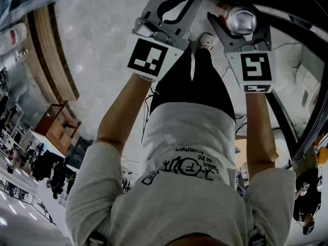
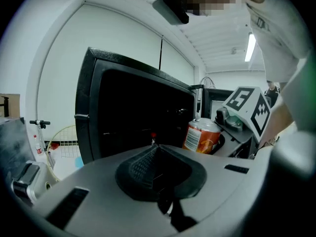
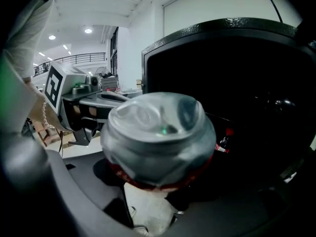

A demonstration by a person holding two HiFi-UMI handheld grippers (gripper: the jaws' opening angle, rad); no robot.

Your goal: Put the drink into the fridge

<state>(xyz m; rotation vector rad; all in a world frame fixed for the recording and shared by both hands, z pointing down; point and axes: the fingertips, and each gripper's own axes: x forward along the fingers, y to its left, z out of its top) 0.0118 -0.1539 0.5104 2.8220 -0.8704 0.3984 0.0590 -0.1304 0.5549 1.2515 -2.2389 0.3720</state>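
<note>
The drink is an orange can with a silver top point(image 1: 241, 19). My right gripper point(image 1: 240, 21) is shut on it, and the can stands upright between the jaws. In the right gripper view the can top point(image 3: 158, 130) fills the middle, close in front of the black fridge point(image 3: 232, 78), whose dark front faces me. From the left gripper view, the same can point(image 2: 202, 135) shows at the right beside the fridge point(image 2: 133, 107). My left gripper point(image 1: 187, 4) is shut on nothing, its pads meeting at the tip point(image 2: 153, 147), level with and left of the right gripper.
The fridge's dark edge point(image 1: 300, 19) curves along the top right of the head view. Below are the person's legs and a white shoe point(image 1: 206, 41) on pale floor. A wooden cabinet point(image 1: 56, 124) stands far left. A white wire fan guard point(image 2: 64, 137) lies left of the fridge.
</note>
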